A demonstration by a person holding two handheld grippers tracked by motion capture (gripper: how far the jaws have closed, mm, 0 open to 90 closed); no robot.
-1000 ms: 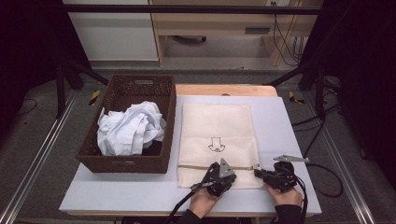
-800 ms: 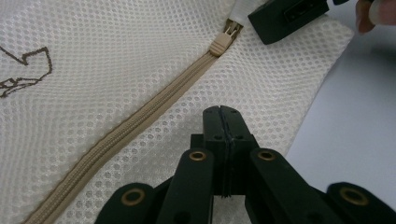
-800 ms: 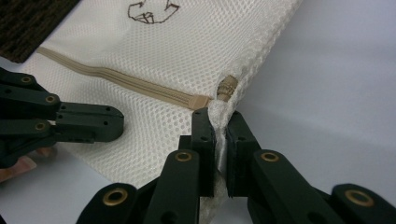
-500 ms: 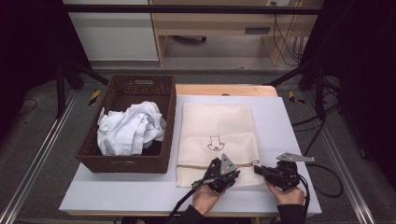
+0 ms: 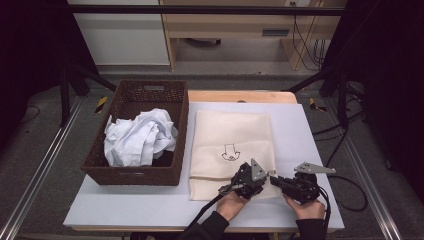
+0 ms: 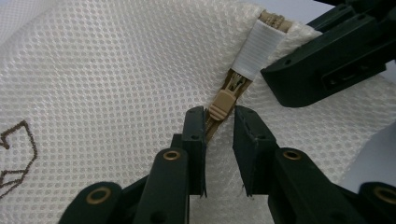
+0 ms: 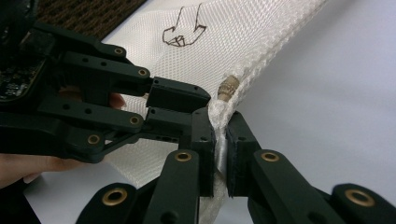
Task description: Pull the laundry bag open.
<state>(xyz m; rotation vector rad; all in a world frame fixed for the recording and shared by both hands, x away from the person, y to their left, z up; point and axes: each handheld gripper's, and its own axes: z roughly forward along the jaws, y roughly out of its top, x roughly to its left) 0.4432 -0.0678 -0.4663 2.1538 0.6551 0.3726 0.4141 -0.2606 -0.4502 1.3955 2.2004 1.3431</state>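
Mesh laundry bag, cream with a small brown printed motif, laid flat on the white table, right of the brown wicker basket holding crumpled white cloth. Both grippers at the bag's near right corner, hands entering from the near edge.

Right gripper: jaws closed on the bag's corner hem, fabric bunched between the pads, just beside the zipper's end stop. Acts as the anchor against the coming pull.

Left gripper: jaws parted, straddling the zipper line with the tan zipper pull lying just ahead of the tips and not yet touched by either pad. Slider parked close under the white elastic cover at the zipper's end, so the zipper judged fully or almost fully closed.

Compared with the high view a second earlier: left gripper shifted right and slightly nearer the right gripper, the two now almost touching; bag corner slightly drawn up; printed motif displaced a little farther from the near edge. Basket and cloth unchanged.

Meaning for the work: corner secured, approach to the pull nearly complete. Next step judged to be closing on the tab, then drawing it away from the held corner to open the bag. Risk: pads closing on mesh instead of the small tab.
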